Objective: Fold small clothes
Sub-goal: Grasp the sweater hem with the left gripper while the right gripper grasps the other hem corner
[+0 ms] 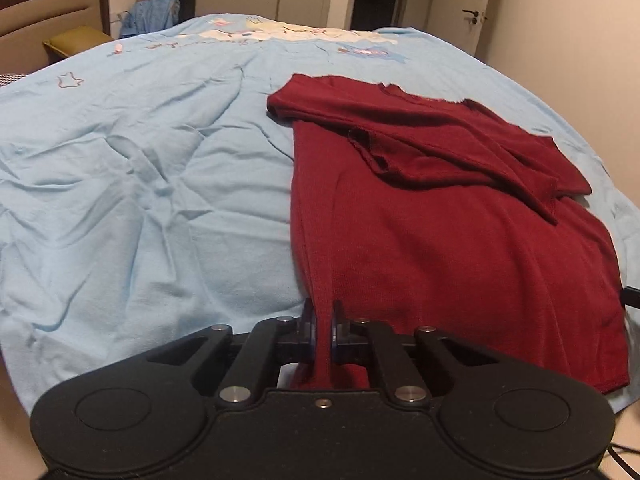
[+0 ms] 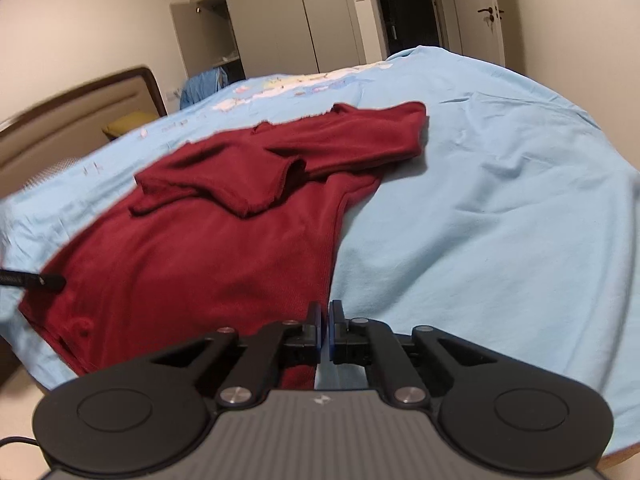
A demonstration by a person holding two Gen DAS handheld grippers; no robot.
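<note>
Both grippers' fingers closed: left [image 1: 323,326] pinches sweater [image 1: 440,240] (hem); right [image 2: 324,326] too.

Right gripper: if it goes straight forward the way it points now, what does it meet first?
Probably the dark red shirt: the right gripper sits at its hem corner, beside the light blue bedsheet. Depth is unclear.

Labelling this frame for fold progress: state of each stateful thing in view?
dark red knit sweater: flat on bed, both sleeves folded across chest, hem pinched
left gripper: shut on sweater's hem corner
right gripper: shut, at the hem's other corner; grip on the cloth unclear
light blue bedsheet: spread, wrinkled
white door with handle: closed
wardrobe door: open
</note>
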